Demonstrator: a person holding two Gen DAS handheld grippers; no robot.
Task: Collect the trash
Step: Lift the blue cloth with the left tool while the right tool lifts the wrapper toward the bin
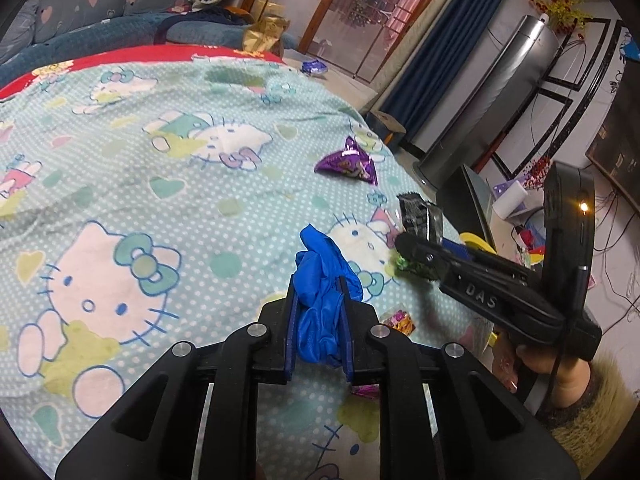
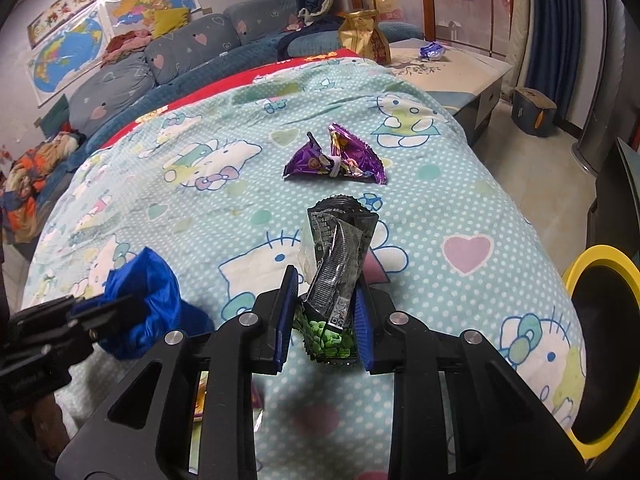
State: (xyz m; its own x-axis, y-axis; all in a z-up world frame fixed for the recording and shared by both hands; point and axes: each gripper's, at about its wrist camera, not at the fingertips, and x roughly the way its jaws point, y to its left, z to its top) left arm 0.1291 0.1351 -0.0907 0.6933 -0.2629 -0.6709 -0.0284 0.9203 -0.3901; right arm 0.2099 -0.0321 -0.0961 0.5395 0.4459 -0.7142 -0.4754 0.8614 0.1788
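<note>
Your left gripper (image 1: 320,312) clamps the blue glove (image 1: 320,280); your right gripper (image 2: 324,320) clamps the black wrapper (image 2: 336,256). The yellow-rimmed bin (image 2: 600,344) sits right, nearer that gripper.

setting: home living room. evidence: grey-blue sofa (image 2: 168,56) with heart-print cushions along the wall, world map (image 2: 68,56) and posters above it, hello kitty blanket (image 1: 160,184) spread over a table, blue curtains (image 1: 436,52), tall standing air conditioner (image 1: 496,92), wood-framed balcony door (image 1: 360,20).
</note>
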